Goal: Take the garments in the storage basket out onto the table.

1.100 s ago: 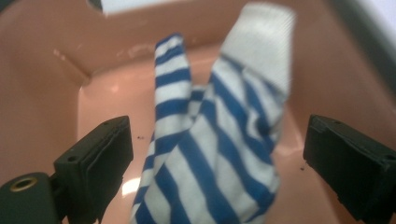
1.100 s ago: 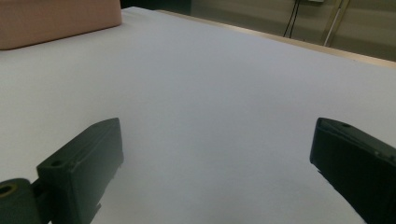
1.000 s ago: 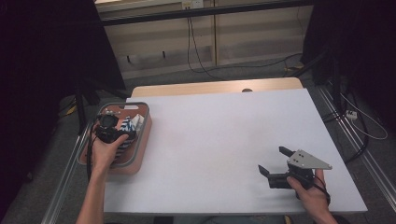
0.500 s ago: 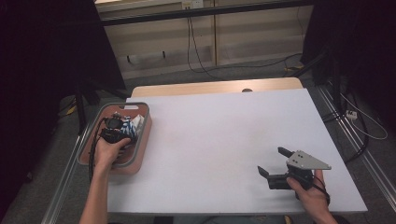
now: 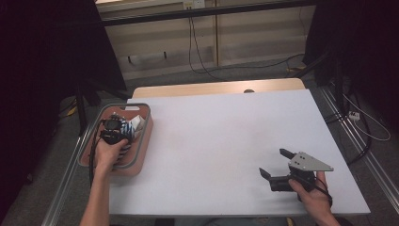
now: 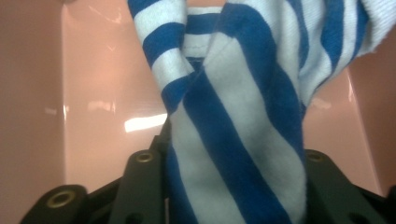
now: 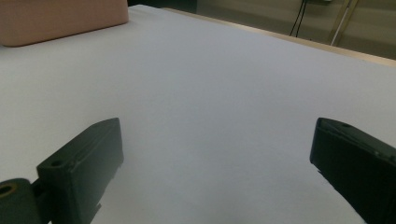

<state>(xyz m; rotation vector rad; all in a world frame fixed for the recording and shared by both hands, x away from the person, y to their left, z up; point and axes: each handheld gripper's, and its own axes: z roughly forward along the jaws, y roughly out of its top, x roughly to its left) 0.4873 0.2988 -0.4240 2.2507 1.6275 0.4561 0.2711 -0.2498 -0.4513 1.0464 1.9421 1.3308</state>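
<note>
Striped blue-and-white cloth (image 6: 243,140) lies in the pink bin (image 5: 141,136) at the desk's (image 5: 226,141) left edge, its length running straight ahead between the left tool's (image 5: 115,129) jaws, which have just been closing and now pinch it. Right tool (image 5: 275,167) rests well apart at the near right, jaws spread and empty.

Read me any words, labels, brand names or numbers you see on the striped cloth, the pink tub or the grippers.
None: no readable text on the blue-and-white striped cloth, the pink plastic tub, the white table or either gripper.
</note>
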